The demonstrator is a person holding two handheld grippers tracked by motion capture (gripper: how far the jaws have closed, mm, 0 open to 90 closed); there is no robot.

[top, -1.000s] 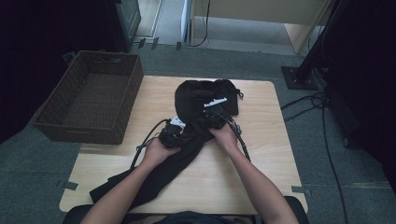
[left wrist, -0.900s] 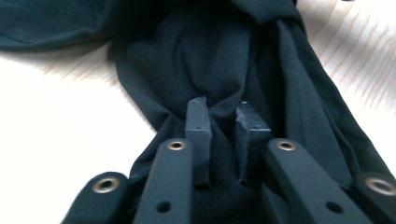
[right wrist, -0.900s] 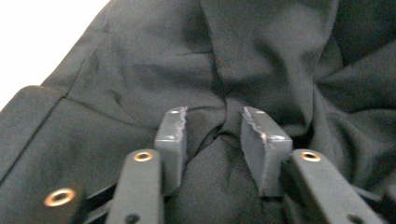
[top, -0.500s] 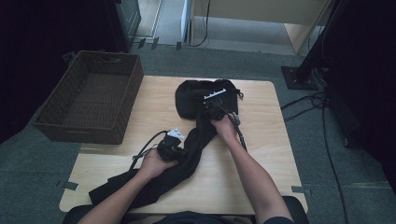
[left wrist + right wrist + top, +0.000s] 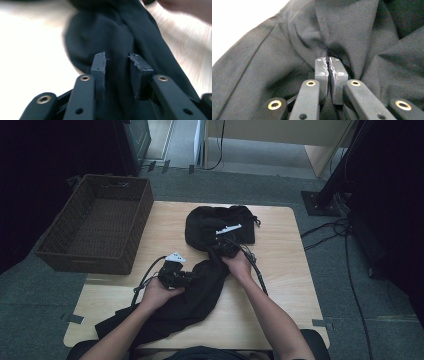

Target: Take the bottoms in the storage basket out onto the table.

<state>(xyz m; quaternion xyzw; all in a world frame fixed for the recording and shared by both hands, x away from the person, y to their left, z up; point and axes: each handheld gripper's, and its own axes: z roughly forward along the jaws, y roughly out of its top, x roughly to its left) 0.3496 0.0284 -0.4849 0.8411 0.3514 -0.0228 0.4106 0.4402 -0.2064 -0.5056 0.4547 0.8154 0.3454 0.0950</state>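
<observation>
Two grippers work one black garment point(image 5: 200, 285) on the table point(image 5: 285, 285). Near end trails off the front edge, far end is bunched in a heap mid-table. Left gripper point(image 5: 117, 65) has just been opening; jaws stand apart over the cloth, pads not pressing. Right gripper point(image 5: 328, 65) is clamped on a fold near the heap, jaws nearly together. Judging by that, gathering or folding is barely halfway: the long near part is loose. Wicker basket point(image 5: 95, 227) at far left holds nothing; garment not yet in it.
</observation>
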